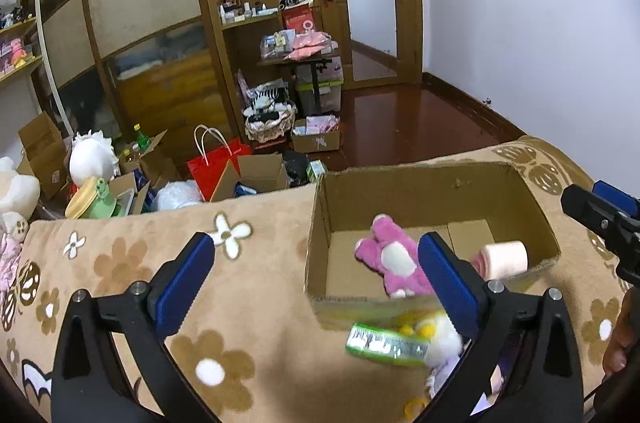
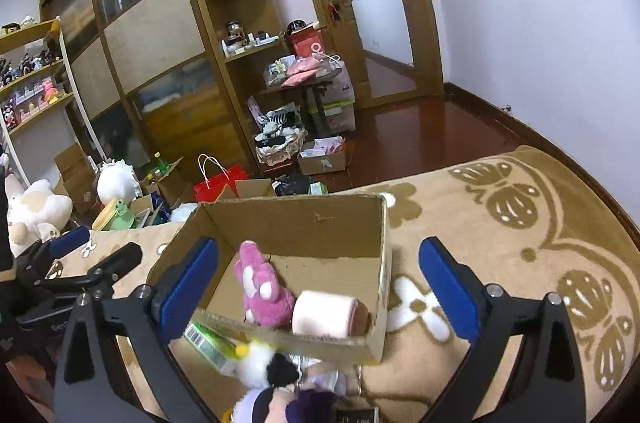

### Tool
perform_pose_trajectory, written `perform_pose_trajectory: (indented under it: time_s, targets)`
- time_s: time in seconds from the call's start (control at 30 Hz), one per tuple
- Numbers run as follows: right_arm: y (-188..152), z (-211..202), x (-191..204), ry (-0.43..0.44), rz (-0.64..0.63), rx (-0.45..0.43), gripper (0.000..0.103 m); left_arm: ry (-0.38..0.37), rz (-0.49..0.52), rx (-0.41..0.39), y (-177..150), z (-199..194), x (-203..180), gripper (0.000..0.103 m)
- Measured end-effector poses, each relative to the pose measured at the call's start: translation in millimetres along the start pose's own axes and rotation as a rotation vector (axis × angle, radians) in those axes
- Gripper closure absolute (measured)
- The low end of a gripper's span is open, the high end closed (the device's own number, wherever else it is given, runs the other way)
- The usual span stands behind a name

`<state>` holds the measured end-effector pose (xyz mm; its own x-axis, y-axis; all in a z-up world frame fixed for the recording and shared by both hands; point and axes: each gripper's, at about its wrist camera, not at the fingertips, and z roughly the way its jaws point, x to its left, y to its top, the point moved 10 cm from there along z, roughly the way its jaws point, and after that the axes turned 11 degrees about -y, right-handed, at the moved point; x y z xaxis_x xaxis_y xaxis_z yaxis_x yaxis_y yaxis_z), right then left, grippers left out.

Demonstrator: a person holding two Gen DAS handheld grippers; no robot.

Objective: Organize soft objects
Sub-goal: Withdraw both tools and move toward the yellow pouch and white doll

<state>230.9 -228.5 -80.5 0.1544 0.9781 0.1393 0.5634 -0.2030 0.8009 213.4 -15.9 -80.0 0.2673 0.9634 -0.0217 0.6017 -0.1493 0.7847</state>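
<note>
Tongs gaped wide, gripping nothing: left gripper (image 1: pixel 316 283), right gripper (image 2: pixel 318 287). Cardboard box (image 2: pixel 340 223) at twelve o'clock held pink plush (image 2: pixel 262 289), rolled pink towel (image 2: pixel 324 313).

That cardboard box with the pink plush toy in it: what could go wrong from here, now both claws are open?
1. The cardboard box sits on a soft patterned blanket, so a nudge from the left claw or right claw might tip or shift it.
2. A white plush toy and a green packet lie outside, against its near wall; they could get pushed around or missed.
3. The pink plush toy and pink roll already crowd the near end.
</note>
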Motion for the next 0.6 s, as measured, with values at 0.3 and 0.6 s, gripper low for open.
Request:
perform_pose_trajectory:
  time_s: [0.3, 0.6]
  targets:
    - [-20, -28, -9, -0.008, -0.011, 0.055, 0.0, -0.049, -0.014, 0.086, -25, -32, -6, 0.002]
    - [-40, -48, -10, -0.006, -0.029, 0.127, 0.0, -0.077, 0.015, 0.153, -57, -56, -31, 0.002]
